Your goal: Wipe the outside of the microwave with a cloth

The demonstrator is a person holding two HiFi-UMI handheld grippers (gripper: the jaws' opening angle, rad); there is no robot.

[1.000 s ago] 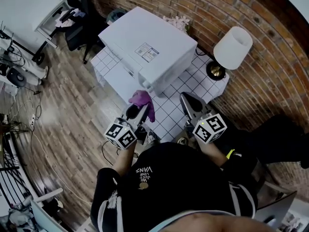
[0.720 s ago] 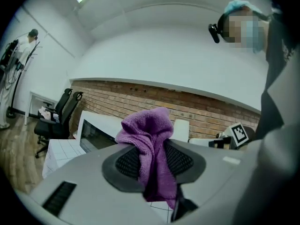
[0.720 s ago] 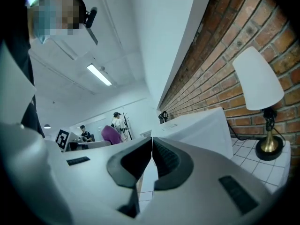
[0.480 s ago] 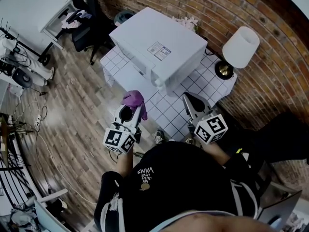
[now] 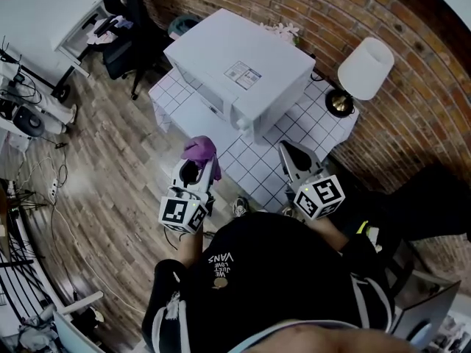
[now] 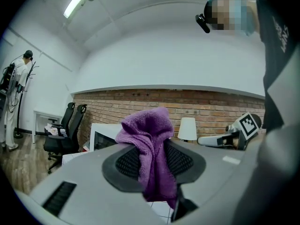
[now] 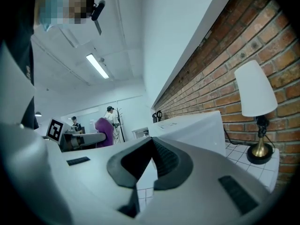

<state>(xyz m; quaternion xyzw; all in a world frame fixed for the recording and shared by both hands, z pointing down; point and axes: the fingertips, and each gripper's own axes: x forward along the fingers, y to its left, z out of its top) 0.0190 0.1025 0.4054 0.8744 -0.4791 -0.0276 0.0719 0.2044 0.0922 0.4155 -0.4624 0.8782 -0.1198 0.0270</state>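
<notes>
left tongs (image 6: 154, 159) pinched on purple cloth (image 6: 145, 128), right tongs (image 7: 151, 148) closed and empty, both pointing forward

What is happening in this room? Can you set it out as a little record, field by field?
Place: white tiled table against a brick wall
On the table: white microwave, lamp with a white shade
Left gripper: jaws shut on a purple cloth
Right gripper: jaws together, holding nothing
Cloth position: in front of the microwave, not touching it
Wiping: not under way at this moment
</notes>
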